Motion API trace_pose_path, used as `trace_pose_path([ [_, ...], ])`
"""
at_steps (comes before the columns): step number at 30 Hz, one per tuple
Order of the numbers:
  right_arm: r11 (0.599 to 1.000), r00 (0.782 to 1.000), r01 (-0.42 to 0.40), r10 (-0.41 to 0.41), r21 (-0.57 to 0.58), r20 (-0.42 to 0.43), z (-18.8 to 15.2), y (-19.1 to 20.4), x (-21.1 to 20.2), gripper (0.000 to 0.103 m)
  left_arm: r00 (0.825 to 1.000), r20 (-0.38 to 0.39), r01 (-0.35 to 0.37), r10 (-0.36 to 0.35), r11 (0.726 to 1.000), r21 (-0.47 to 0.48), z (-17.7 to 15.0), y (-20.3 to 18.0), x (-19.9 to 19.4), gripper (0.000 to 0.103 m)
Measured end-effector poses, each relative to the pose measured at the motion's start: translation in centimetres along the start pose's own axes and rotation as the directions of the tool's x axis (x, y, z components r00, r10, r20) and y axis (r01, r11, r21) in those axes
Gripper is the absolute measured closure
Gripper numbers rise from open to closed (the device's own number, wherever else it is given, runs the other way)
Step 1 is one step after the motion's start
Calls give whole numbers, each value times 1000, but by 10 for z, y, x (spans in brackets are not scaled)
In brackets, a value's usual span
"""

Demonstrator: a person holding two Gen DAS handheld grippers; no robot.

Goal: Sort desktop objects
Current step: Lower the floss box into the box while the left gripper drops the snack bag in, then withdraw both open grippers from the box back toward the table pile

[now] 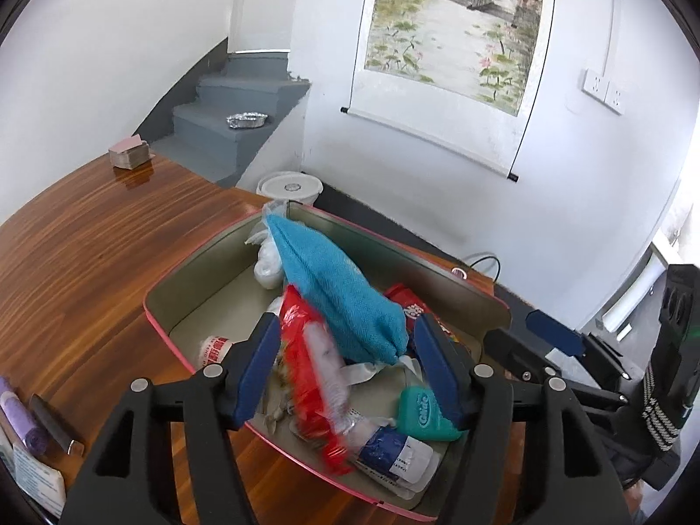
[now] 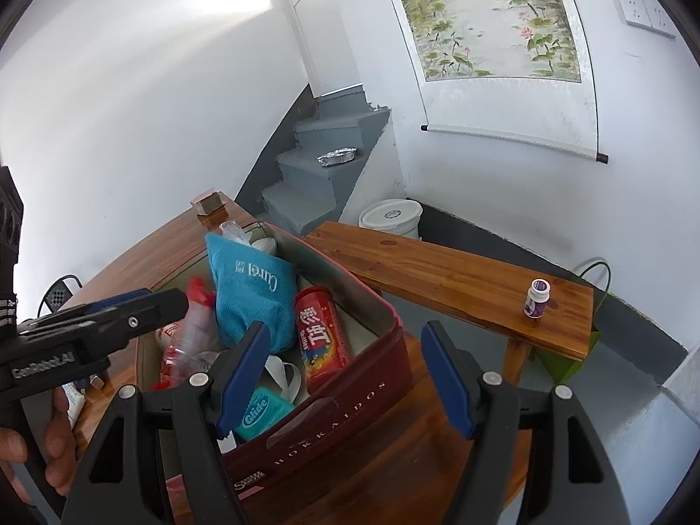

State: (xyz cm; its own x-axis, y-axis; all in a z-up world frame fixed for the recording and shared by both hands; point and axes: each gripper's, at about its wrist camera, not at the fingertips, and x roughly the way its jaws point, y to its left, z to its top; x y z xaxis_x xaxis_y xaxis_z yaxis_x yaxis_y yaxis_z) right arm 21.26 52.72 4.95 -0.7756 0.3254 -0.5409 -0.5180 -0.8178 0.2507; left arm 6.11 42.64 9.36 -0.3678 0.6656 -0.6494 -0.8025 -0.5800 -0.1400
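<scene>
A red tin box on the wooden table holds a blue cloth pouch, a red can, a green floss case and a blue-white tube. My left gripper hangs open over the box. A blurred red packet lies between its fingers, and the pads do not press on it. My right gripper is open too. It straddles the tin's near wall, one finger above the floss case and one outside the box.
A wooden bench behind the table carries a small white bottle. A white bucket stands by the stairs. A card stack sits at the table's far end. A purple roll and a metal bar lie at the left.
</scene>
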Motion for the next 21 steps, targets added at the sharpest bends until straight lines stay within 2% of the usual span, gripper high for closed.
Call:
trace_pose_path([
  [9,999,999,-37,37,-12,10,-1,18,-6,27,996,-8,-90,89,991,-95,-9,35,-15,36],
  [12,998,998,-60,61,-26,17,-3,32,-7,23,992,1,-129,130,985,-116,-15,48,-24,36],
  [21,986,986,-162,163,-44,23,-10,74,-13,23,958,46,-274,282,952,-133,-27,93,-68,36],
])
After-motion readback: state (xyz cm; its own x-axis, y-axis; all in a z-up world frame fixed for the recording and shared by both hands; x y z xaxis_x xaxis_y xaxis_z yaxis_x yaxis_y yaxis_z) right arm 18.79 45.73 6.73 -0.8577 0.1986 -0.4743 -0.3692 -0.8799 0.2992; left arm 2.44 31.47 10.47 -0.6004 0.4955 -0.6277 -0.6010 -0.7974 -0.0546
